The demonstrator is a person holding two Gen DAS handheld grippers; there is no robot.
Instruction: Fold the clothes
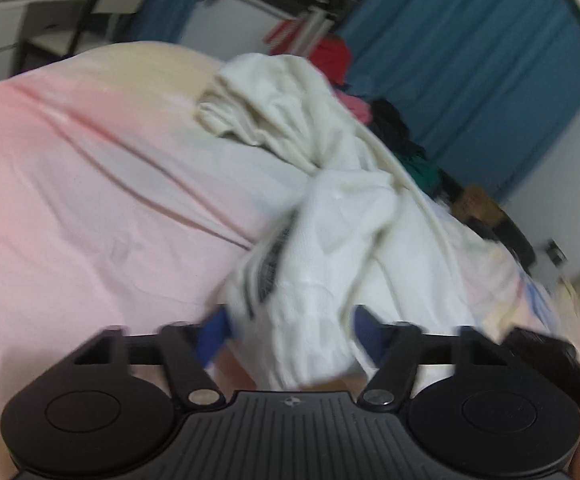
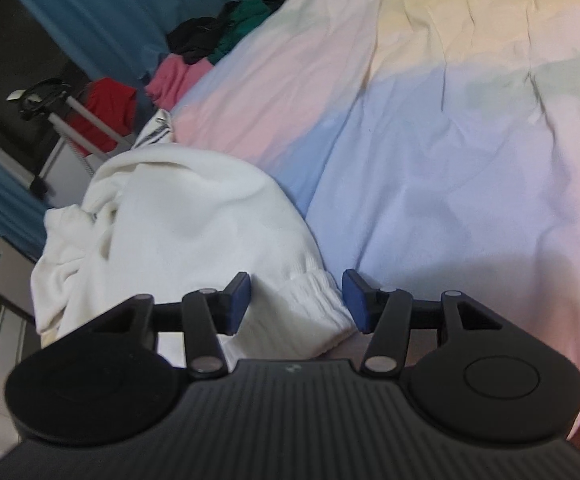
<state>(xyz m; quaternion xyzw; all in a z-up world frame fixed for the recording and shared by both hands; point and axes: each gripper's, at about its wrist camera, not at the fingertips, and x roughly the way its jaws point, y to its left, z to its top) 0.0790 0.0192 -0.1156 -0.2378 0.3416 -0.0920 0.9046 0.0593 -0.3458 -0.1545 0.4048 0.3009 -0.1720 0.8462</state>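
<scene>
A white knit sweater (image 1: 321, 208) lies bunched on the pastel bedsheet (image 1: 70, 200). In the left wrist view my left gripper (image 1: 290, 332) stands open, its blue pads wide apart, and a ribbed end of the sweater hangs between them; the view is blurred. In the right wrist view the sweater (image 2: 178, 224) lies at the left, and its ribbed cuff (image 2: 309, 312) sits between the blue pads of my right gripper (image 2: 295, 302), which is open with the pads apart on either side of the cuff.
A pile of pink, black, green and red clothes (image 2: 206, 48) lies at the bed's far edge, also in the left wrist view (image 1: 393, 128). Blue curtains (image 1: 469, 60) hang behind. A folding stand (image 2: 70, 120) is beside the bed. The sheet (image 2: 449, 160) stretches right.
</scene>
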